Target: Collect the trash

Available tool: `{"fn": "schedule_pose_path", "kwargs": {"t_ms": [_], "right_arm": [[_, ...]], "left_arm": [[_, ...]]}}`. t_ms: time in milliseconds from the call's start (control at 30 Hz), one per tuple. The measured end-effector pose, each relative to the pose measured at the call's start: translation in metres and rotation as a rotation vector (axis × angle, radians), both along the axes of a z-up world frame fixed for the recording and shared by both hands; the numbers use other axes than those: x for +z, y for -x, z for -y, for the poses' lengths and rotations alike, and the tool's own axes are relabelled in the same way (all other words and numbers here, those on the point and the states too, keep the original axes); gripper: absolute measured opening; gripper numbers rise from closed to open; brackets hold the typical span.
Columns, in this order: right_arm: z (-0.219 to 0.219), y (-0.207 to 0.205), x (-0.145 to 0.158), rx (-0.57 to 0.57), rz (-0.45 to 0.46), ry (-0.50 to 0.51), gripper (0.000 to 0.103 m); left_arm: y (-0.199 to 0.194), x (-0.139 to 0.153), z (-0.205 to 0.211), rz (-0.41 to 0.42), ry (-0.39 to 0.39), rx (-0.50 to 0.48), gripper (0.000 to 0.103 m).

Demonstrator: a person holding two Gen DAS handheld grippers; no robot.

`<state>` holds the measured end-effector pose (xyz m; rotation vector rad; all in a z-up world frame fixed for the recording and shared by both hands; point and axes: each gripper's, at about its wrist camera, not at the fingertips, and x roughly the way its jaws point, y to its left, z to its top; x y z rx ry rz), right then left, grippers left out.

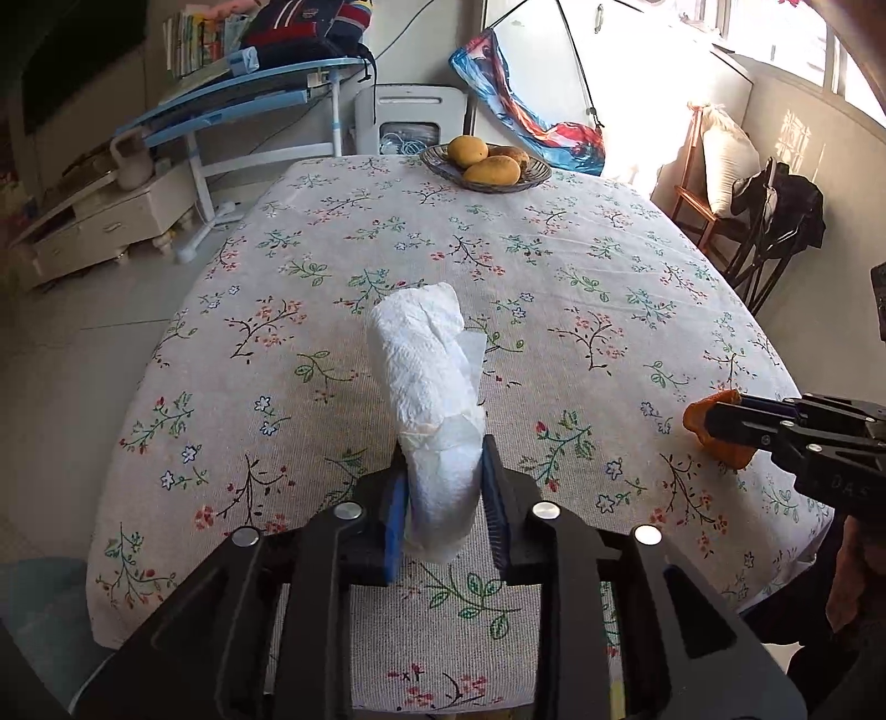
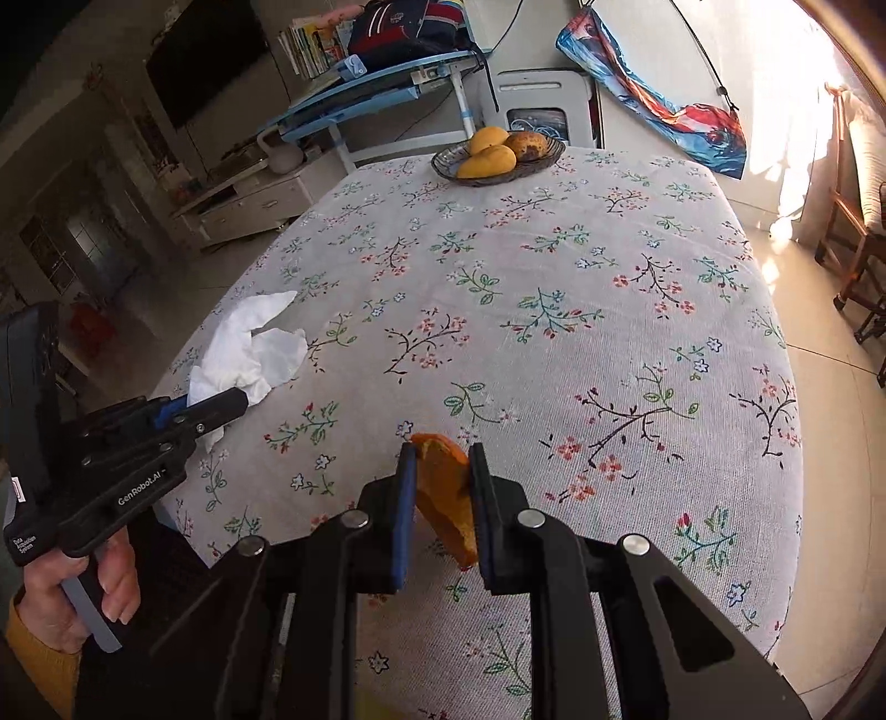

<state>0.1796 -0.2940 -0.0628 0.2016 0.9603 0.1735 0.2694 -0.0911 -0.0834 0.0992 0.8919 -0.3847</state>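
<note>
Left hand-held gripper (image 1: 446, 487) pinching crumpled white tissue (image 1: 429, 382) above floral surface (image 1: 554, 266). Right hand-held gripper (image 2: 443, 487) clenching orange peel (image 2: 446, 493), held beside.

A: Light source? Quality?
B: Daylight from the window (image 1: 803, 50), right; glare whitens that wall.
A: Defects?
B: Fisheye bends the table (image 1: 332, 232) edges; left corners dim; focus sharp.

White tissue (image 1: 429, 399), orange peel (image 2: 443, 487), floral grey tablecloth (image 1: 554, 266), yellow mangoes (image 1: 490, 169).
</note>
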Motion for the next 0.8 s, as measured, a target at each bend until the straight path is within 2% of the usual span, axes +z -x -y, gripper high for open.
{"fn": "schedule_pose_path", "kwargs": {"t_ms": [33, 100, 167, 233, 267, 400, 533, 800], "right_arm": [[0.000, 0.000, -0.002, -0.004, 0.002, 0.003, 0.020], [0.001, 0.001, -0.003, -0.013, 0.006, 0.002, 0.022], [0.002, 0.003, -0.005, -0.018, 0.004, -0.005, 0.025], [0.000, 0.007, -0.006, -0.016, 0.004, -0.010, 0.037], [-0.001, 0.009, -0.005, -0.009, 0.008, -0.010, 0.043], [-0.006, 0.018, -0.001, 0.022, 0.032, 0.029, 0.054], [-0.003, 0.019, -0.006, 0.019, 0.018, 0.037, 0.054], [-0.010, 0.017, -0.007, 0.031, 0.019, 0.065, 0.054]], "left_arm": [[0.000, 0.000, -0.004, 0.004, 0.003, 0.017, 0.051], [0.001, 0.001, -0.010, 0.021, 0.005, 0.043, 0.064], [0.000, 0.002, -0.015, 0.032, 0.002, 0.059, 0.070], [0.000, 0.002, -0.018, 0.042, -0.003, 0.080, 0.077], [-0.001, 0.003, -0.021, 0.045, -0.002, 0.088, 0.078], [-0.003, 0.003, -0.024, 0.064, -0.023, 0.109, 0.082], [-0.006, 0.000, -0.022, 0.067, -0.060, 0.111, 0.085], [-0.014, -0.004, -0.023, 0.036, -0.032, 0.121, 0.088]]}}
